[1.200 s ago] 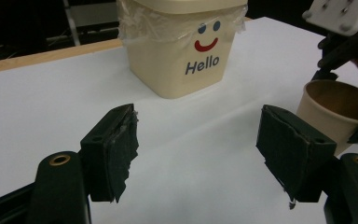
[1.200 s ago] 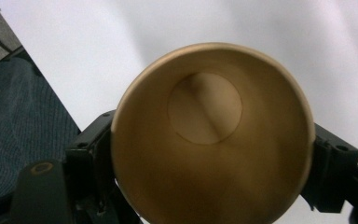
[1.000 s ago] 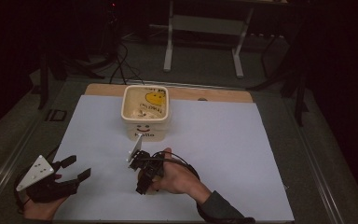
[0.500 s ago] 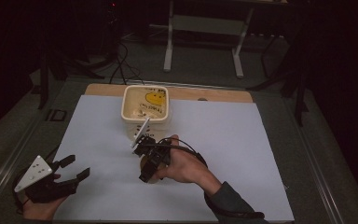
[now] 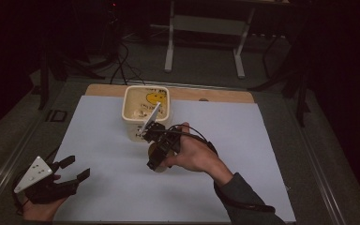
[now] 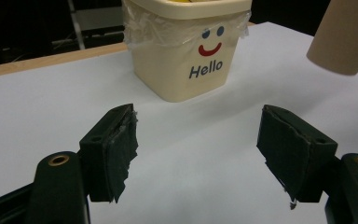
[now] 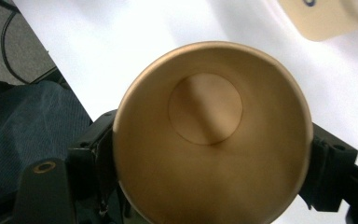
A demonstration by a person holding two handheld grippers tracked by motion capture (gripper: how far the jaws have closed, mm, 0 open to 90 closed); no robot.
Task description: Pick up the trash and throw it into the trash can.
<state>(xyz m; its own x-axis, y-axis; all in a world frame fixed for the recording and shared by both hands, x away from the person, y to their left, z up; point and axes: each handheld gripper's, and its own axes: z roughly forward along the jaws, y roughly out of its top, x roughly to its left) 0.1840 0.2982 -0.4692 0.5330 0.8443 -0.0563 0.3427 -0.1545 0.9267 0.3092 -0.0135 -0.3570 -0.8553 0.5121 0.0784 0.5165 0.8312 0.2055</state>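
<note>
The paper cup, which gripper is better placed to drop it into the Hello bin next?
Right. The right gripper is already shut on the paper cup, lifted just in front of the bin. The left gripper sits open near the table's front left corner, holding nothing.

Dark lab, paper-covered table (image 5: 262,154), floor cables (image 5: 122,65)

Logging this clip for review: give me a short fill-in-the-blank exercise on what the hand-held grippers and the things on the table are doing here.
1. The right hand-held gripper is shut on a brown paper ____.
2. The word printed on the cream bin under its smiley face is ____.
3. The left hand-held gripper has its jaws ____ with nothing between them.
4. The cup holds ____ inside.

Missing words: cup; Hello; open; nothing
</note>
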